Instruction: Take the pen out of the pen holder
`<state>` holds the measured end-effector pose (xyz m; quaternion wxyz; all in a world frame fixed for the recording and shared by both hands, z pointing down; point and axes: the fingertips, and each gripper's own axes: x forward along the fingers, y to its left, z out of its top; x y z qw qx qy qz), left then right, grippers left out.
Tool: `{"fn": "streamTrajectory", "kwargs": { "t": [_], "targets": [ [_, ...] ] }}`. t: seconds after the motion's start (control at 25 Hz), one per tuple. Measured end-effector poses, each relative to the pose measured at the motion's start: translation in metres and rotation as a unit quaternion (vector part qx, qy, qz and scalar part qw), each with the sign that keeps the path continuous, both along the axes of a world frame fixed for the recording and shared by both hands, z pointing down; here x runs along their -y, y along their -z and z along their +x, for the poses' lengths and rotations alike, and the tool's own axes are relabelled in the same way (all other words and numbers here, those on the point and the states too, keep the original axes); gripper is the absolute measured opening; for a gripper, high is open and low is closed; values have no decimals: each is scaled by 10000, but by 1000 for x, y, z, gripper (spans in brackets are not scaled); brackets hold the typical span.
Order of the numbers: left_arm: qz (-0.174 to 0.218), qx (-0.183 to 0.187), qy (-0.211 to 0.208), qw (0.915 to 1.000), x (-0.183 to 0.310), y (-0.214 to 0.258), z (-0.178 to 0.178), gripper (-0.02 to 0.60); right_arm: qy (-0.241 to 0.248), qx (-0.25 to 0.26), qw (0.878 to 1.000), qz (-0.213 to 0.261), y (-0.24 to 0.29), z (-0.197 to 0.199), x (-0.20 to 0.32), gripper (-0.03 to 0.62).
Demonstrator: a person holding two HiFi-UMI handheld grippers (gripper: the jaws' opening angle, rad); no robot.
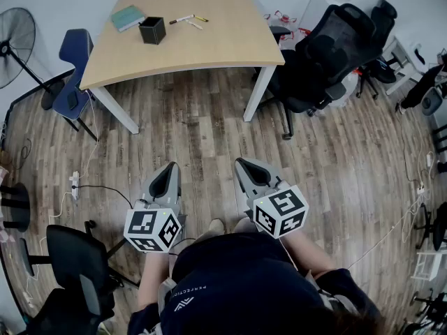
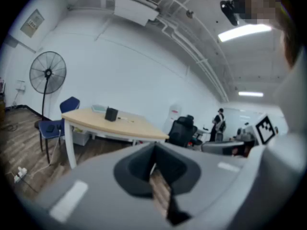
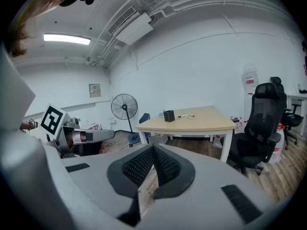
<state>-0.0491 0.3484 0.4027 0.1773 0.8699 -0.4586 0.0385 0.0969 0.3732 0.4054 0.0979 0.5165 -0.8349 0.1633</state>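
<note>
The black pen holder point(image 1: 152, 30) stands on the far light-wood table point(image 1: 223, 40), also seen as a small dark box point(image 2: 111, 114) in the left gripper view and as the pen holder point(image 3: 168, 116) in the right gripper view. Two pens point(image 1: 187, 20) lie on the tabletop just right of it. Whether a pen stands inside is too small to tell. My left gripper point(image 1: 171, 167) and right gripper point(image 1: 242, 163) hang side by side over the wood floor, far short of the table, both shut and holding nothing. The left gripper point(image 2: 154, 151) and right gripper point(image 3: 153, 148) point toward the table.
A teal notebook point(image 1: 127, 17) lies left of the holder. Black office chairs point(image 1: 328, 54) crowd the table's right side, a blue chair point(image 1: 73, 75) and a fan point(image 1: 14, 44) its left. Another black chair point(image 1: 70, 264) and a power strip with cables point(image 1: 75, 183) are by my left.
</note>
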Motion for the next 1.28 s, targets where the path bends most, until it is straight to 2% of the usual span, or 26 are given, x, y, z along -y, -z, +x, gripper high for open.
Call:
{"fn": "streamTrajectory", "kwargs": {
  "t": [0.28,0.8,1.0,1.28],
  "targets": [
    [16,39,-14,10000,-3,-1,-10,6,68,135,9999,-54,-2,-10,0,2],
    [-237,95,35,9997,14,-15,-11,6,217,178,9987,-436,-22,-13,18,3],
    [-311,92,161,9993,47,-20,-19,6,420,190,9978,-479,-29,-22,52,3],
    [-274,347,422,9981,107,-19,-34,5,709,250,9959,-510,-35,-39,129,3]
  ]
}}
